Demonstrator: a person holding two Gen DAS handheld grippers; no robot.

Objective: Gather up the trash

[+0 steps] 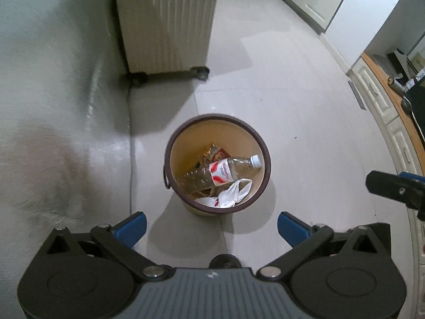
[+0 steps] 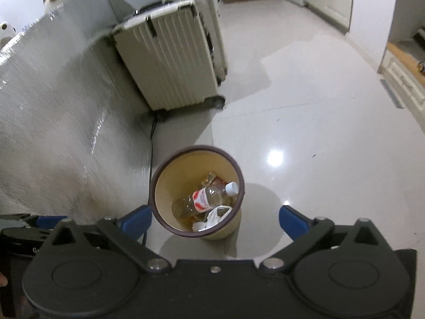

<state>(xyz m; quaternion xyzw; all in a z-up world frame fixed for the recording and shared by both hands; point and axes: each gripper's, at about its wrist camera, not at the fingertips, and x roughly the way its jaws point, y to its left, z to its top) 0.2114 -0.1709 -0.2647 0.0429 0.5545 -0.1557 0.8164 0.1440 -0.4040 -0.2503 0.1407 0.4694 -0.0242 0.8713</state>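
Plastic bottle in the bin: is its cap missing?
No, the plastic bottle lies in the trash bin with its white cap on, beside a white plastic bag.

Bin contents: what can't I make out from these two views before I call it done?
- Bottom of the bin: both views, covered by the bottle and white bag.
- Crumpled wrapper: print too small, half under the bottle.
- Bottle label: text too small and blurred.
- Floor behind the suitcase: hidden by it.
- Floor under both grippers: cut off by the left gripper and right gripper, both open and empty.
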